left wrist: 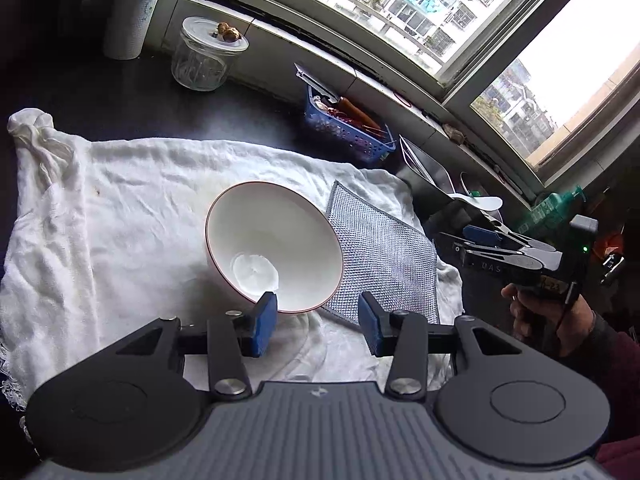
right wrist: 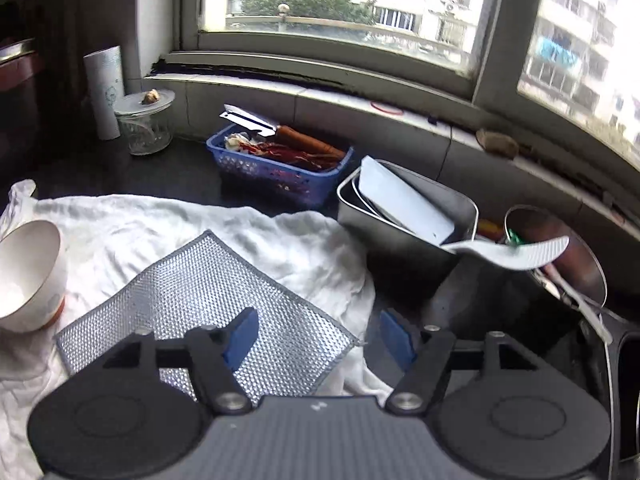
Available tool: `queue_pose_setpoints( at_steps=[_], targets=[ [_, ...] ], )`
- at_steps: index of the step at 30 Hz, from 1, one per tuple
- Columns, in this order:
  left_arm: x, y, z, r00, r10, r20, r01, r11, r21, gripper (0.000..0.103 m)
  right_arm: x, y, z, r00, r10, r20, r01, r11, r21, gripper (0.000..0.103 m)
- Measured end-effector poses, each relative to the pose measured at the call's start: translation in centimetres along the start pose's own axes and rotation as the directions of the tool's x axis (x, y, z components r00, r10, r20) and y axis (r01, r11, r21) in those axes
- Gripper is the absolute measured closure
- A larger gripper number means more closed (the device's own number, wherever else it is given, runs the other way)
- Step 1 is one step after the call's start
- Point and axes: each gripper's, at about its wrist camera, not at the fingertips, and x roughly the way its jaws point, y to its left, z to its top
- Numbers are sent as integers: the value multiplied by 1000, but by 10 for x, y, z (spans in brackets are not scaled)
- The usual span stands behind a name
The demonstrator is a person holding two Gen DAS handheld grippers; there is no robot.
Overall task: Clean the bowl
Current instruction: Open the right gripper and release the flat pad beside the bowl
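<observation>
Bowl [left wrist: 274, 246]: glazed, rigid, breakable, likely slippery; tilted on white cloth [left wrist: 120, 216]; grasp at rim.
Mesh scourer [right wrist: 208, 304]: limp, beside bowl.
Left gripper [left wrist: 317, 326]: fingers apart, empty.
Right gripper [right wrist: 318, 338]: fingers apart, empty.

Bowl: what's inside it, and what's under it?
Inside the bowl lies a white round wad near the bottom, material unclear. Under it is the white cloth; the mesh scrubbing cloth lies beside it. The bowl hides its contact patch.

Probably a home kitchen — dark counter [right wrist: 188, 176], utensil basket [right wrist: 280, 176], glass jar [right wrist: 144, 130], flats outside.
</observation>
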Motion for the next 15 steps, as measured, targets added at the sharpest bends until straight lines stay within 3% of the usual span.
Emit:
queue_pose_setpoints(
  at_steps=[4,8,10,12,15],
  targets=[
    [-5,-2,0,1000,-6,13,6,1000,11,60,-4,33,-6,994,109,-25,-109,994,-22,30],
    [-7,-16,3,999,41,34,-44,995,93,60,-14,63,-8,983,167,-79,-161,984,76,17],
    [-6,-26,6,997,72,40,-78,986,148,46,-21,73,-4,977,186,-100,-172,976,134,9],
    [-4,-37,8,992,111,52,-119,974,194,44,-30,80,2,971,196,-135,-167,965,201,1],
    [0,-52,12,982,178,64,-188,951,246,44,-41,93,13,972,142,-188,-105,975,195,1]
  ],
)
